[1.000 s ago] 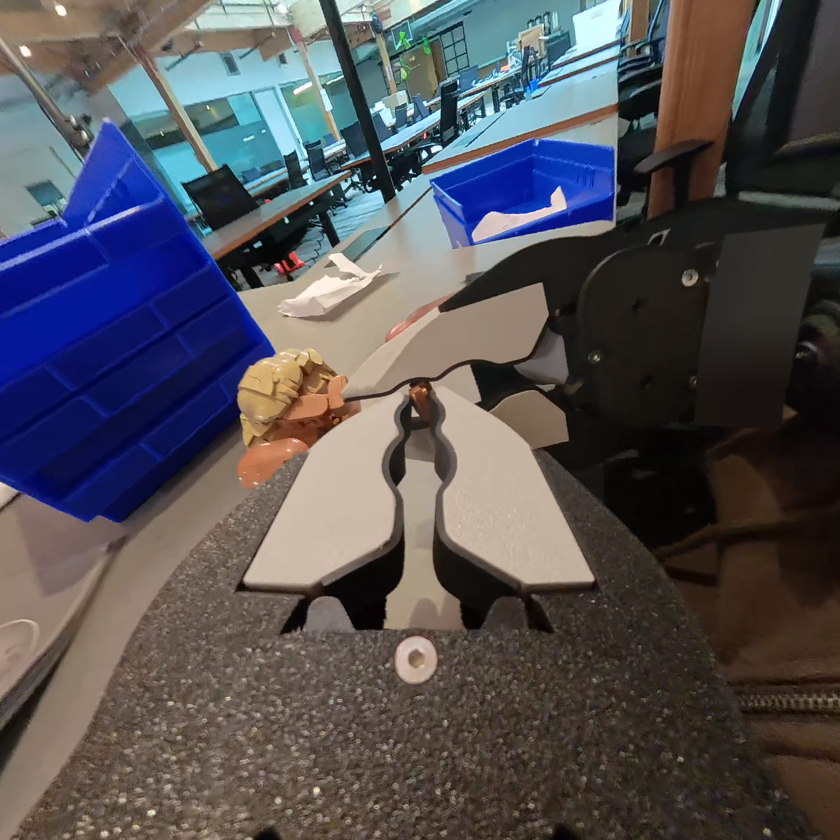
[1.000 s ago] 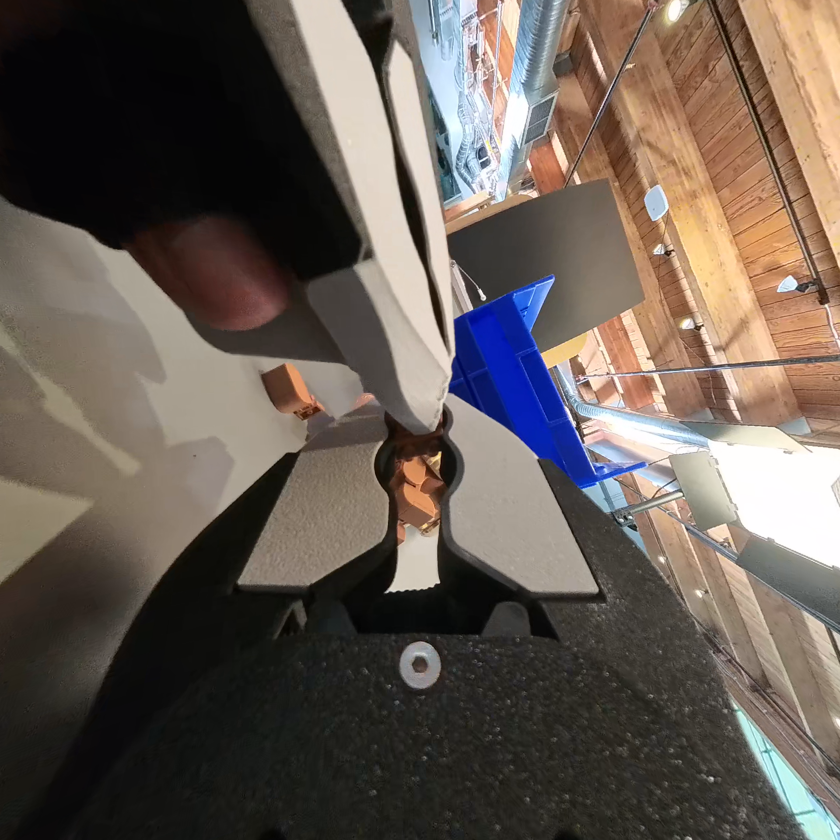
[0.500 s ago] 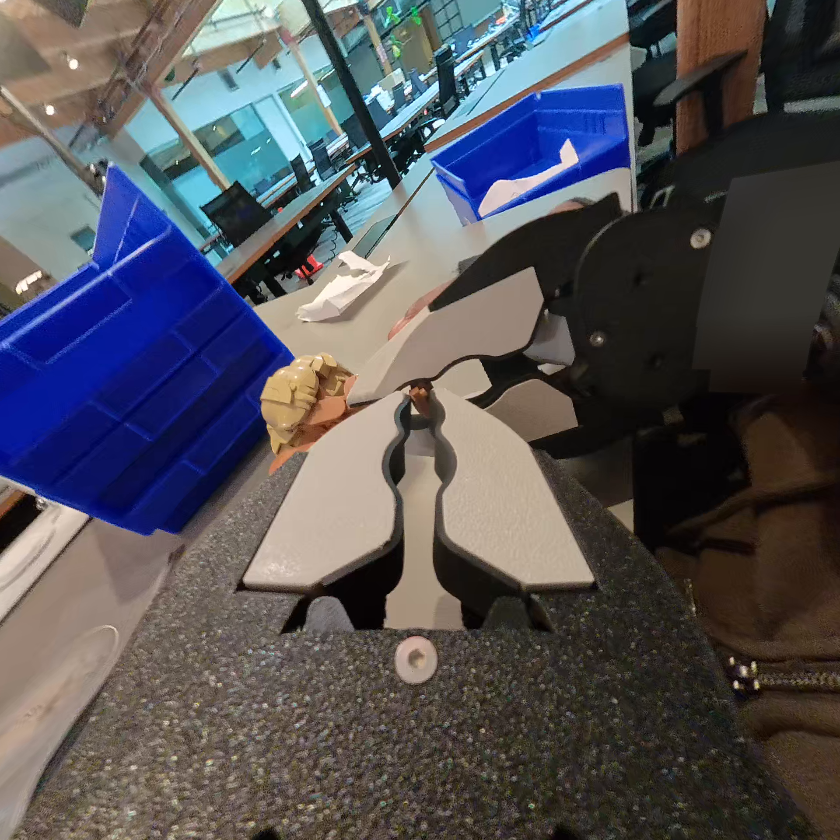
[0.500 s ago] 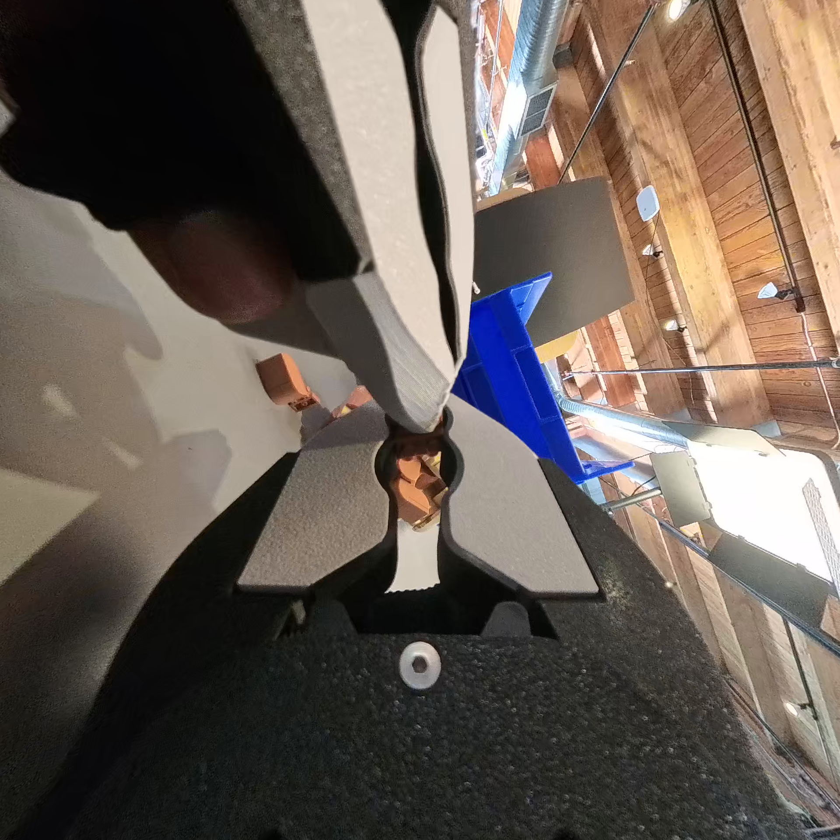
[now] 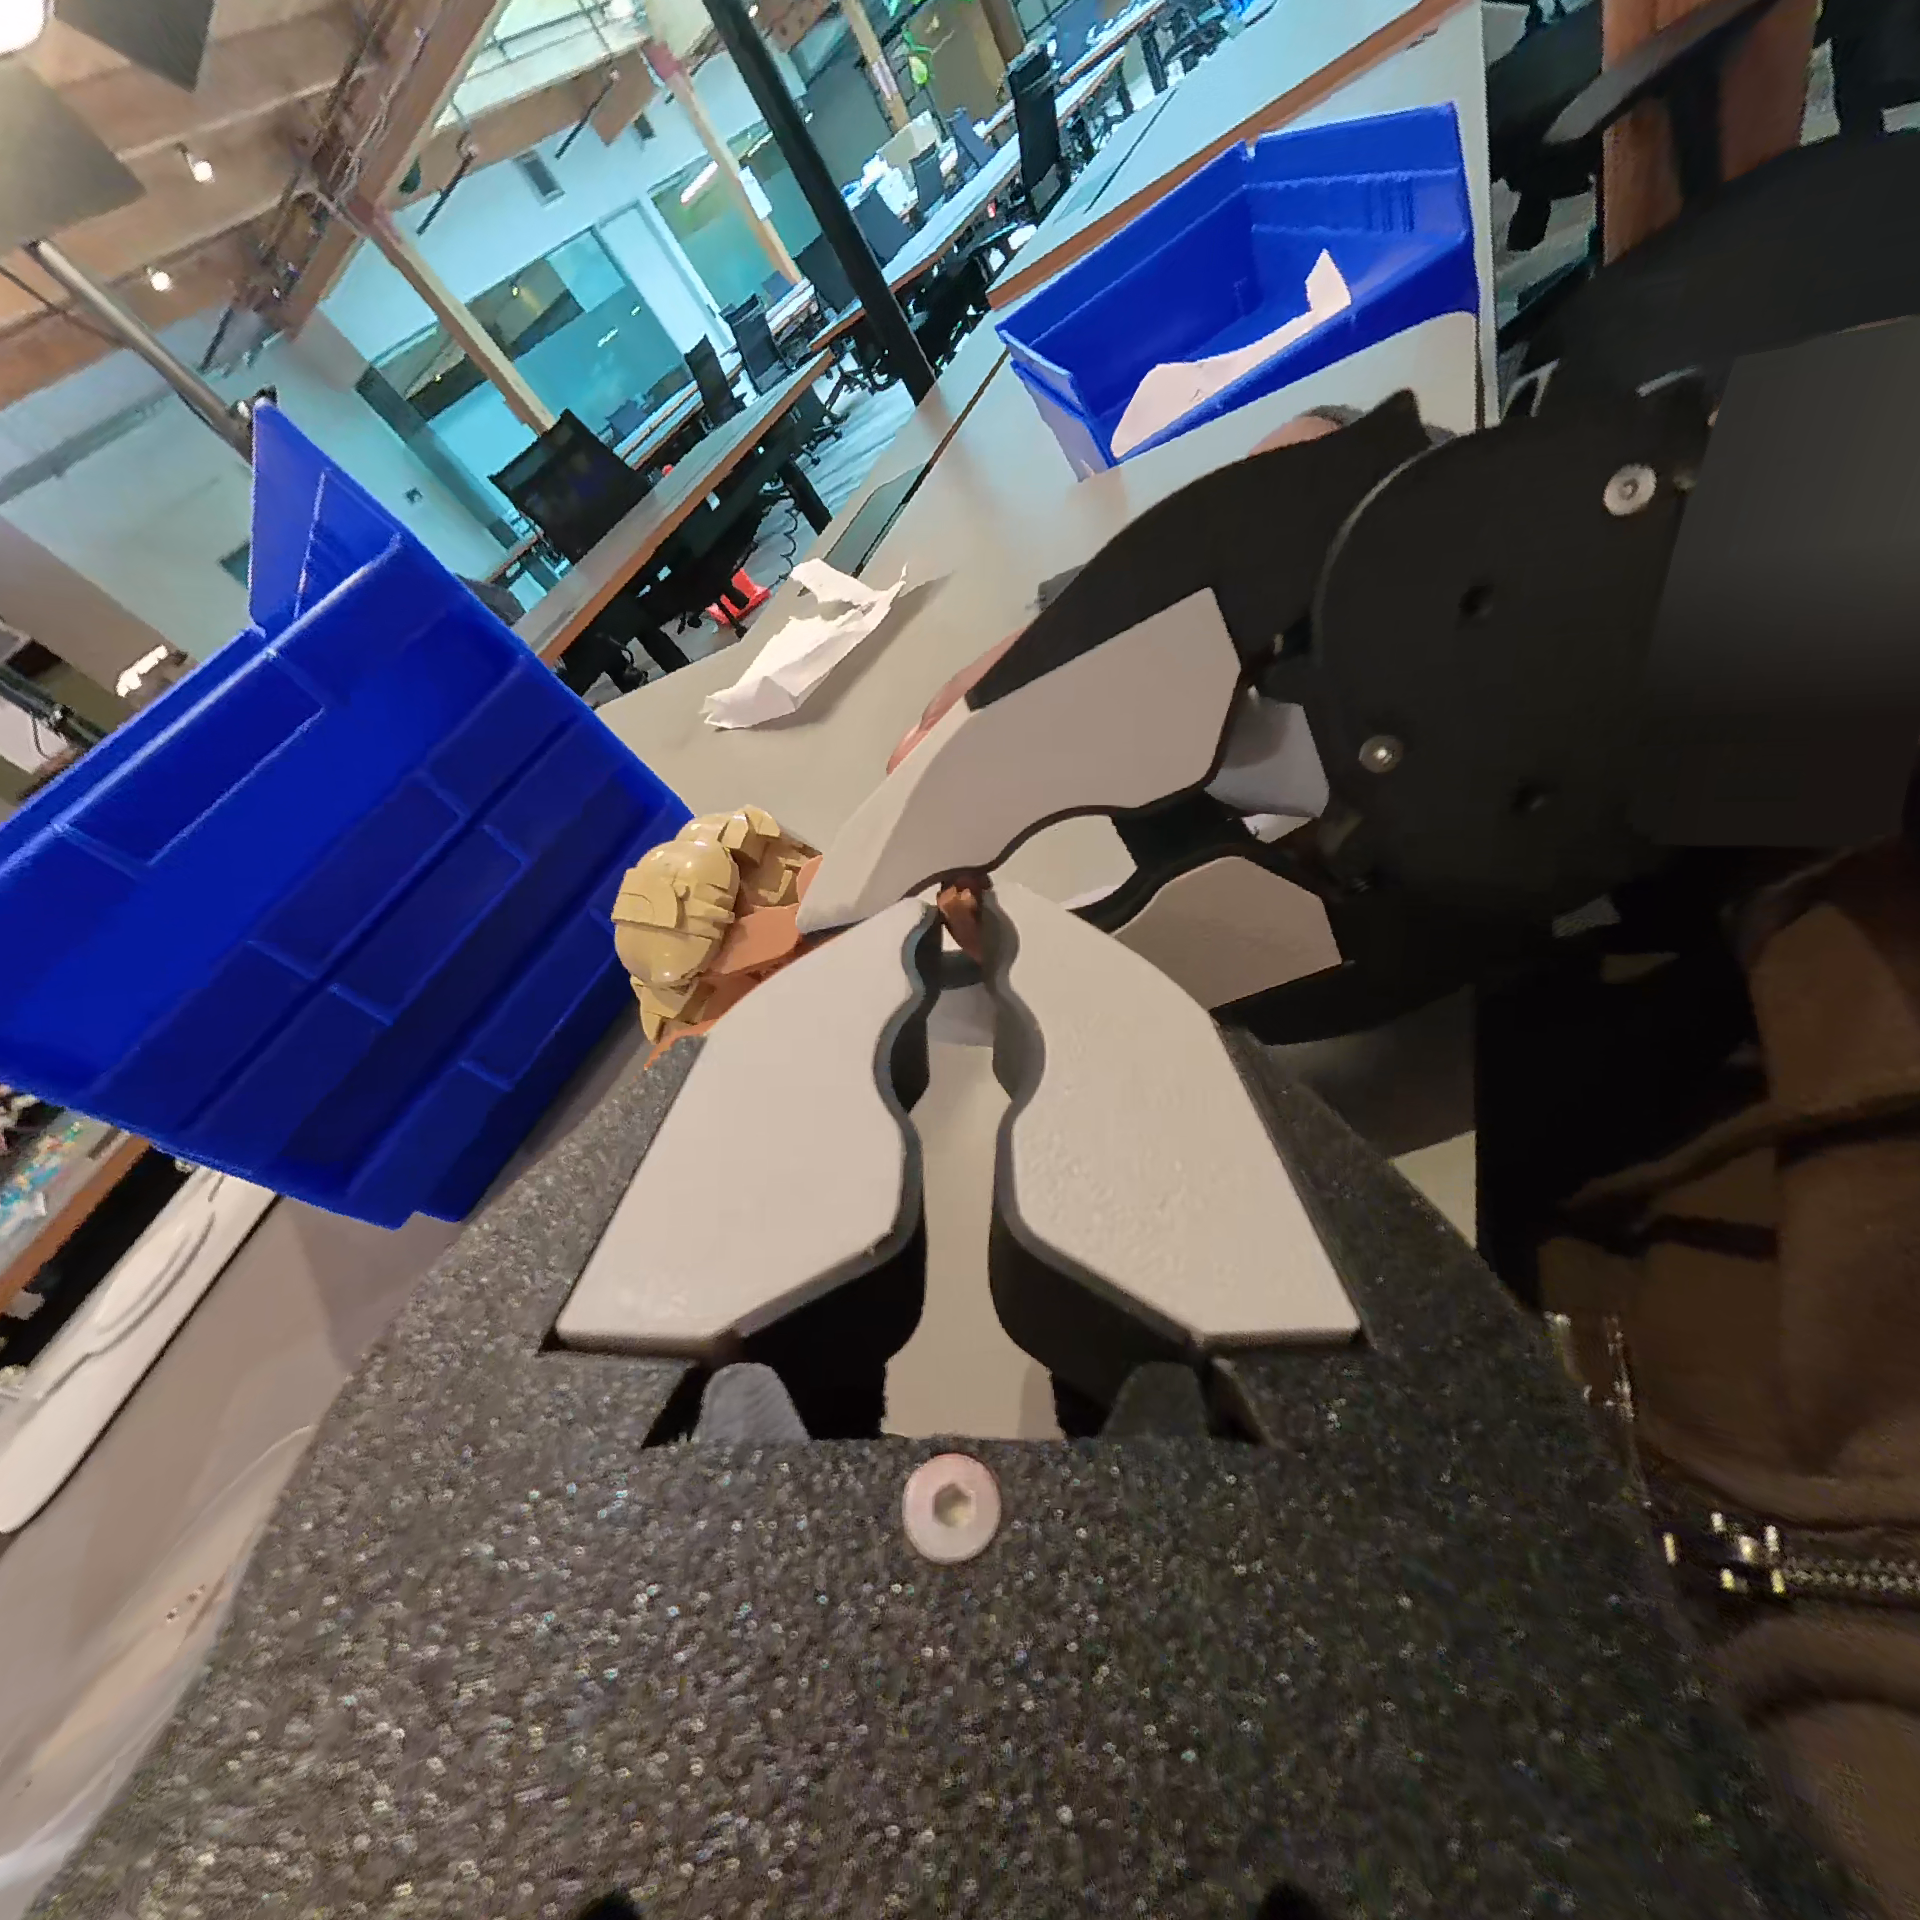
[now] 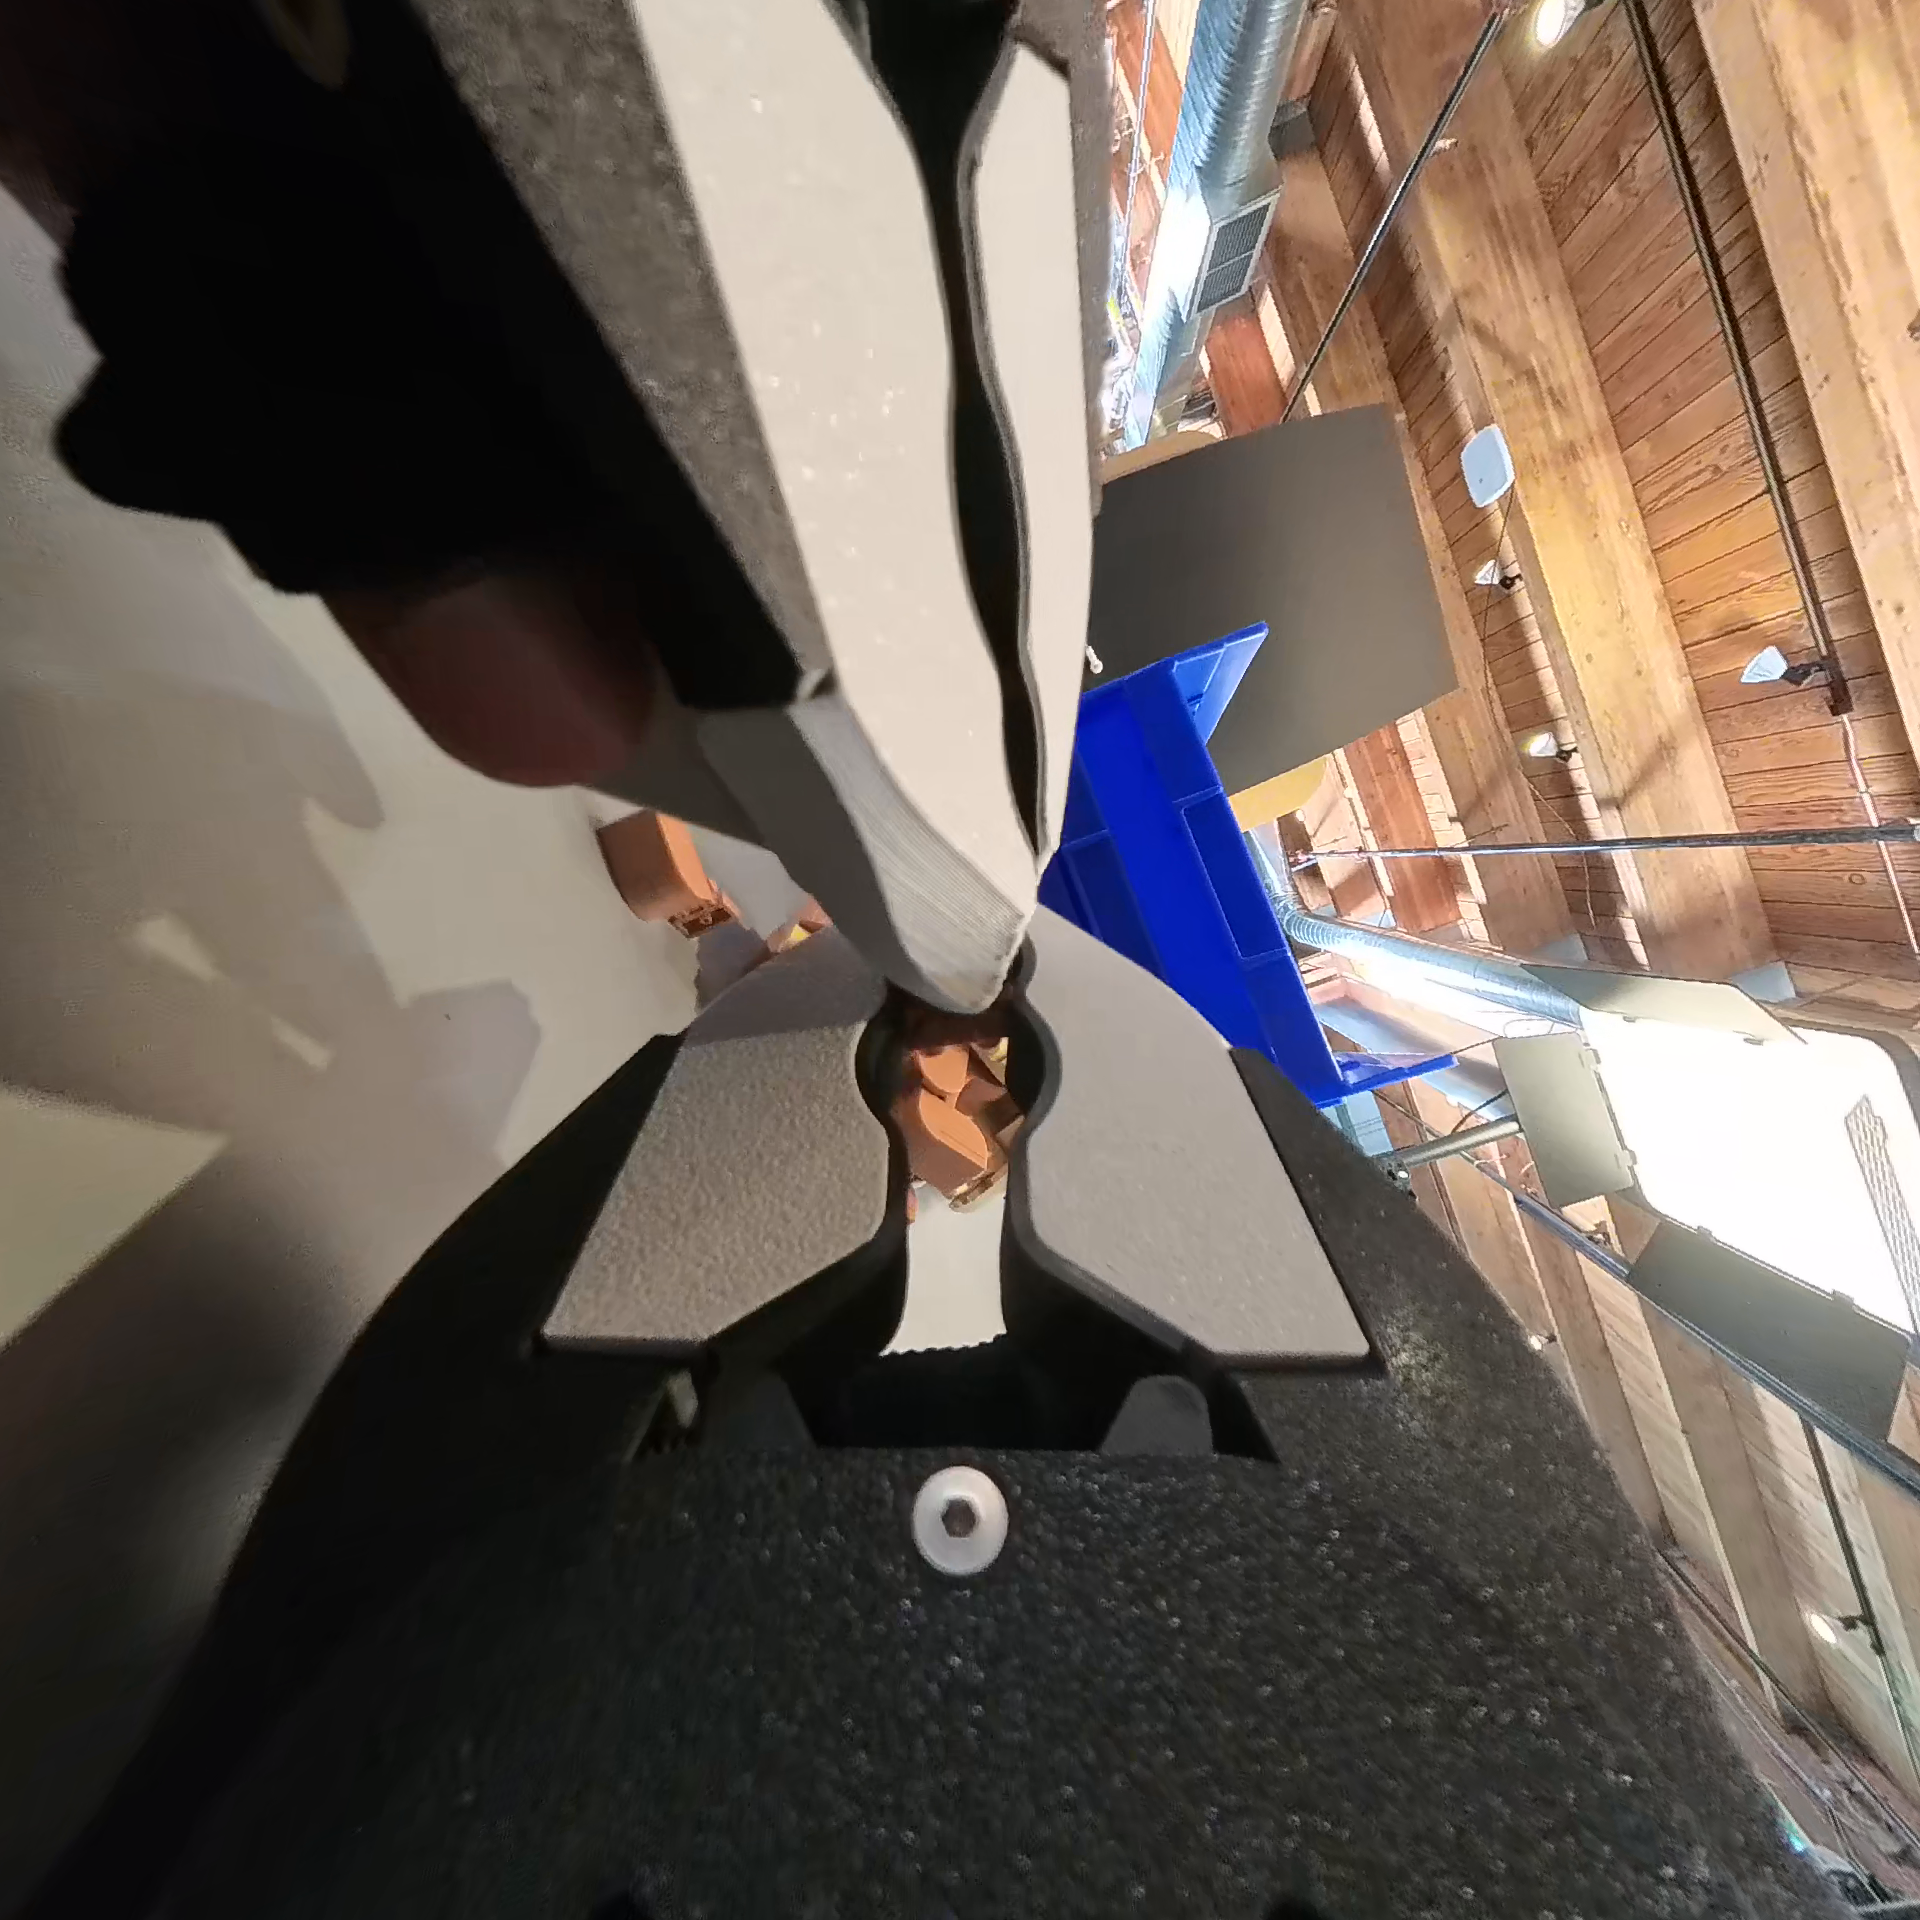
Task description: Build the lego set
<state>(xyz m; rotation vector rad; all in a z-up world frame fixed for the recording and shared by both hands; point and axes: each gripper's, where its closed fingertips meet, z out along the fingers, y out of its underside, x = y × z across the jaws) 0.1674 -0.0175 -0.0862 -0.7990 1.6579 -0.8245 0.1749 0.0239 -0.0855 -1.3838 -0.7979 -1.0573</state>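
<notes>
two grippers met tip to tip over the grey tabletop [image 5: 1039, 520], and you had the small lego build of tan and reddish-brown plastic bricks [image 5: 707, 925] caught between them, lifted clear of the table. your left gripper [image 5: 961, 909] was closed almost fully, its grey fingers pinching a little brown part at the very tips. your right gripper [image 6: 951, 1049] was likewise nearly closed, clamped on the brown bricks, which showed in the gap between its fingers.

the build looked light and stiff, but i judged it fragile at its joints: smooth plastic, liable to slip or pop apart under a sideways twist. the firmer hold seemed to be on the blocky brown body, not the rounded tan lump.

counted: one build in the grip, one loose reddish-brown brick [image 6: 665, 873] lying on the table just beyond, two blue plastic bins, the near left one [image 5: 312, 883] and the far right one [image 5: 1247, 281] holding white paper, and one crumpled white paper scrap [image 5: 810, 655] between them.
</notes>
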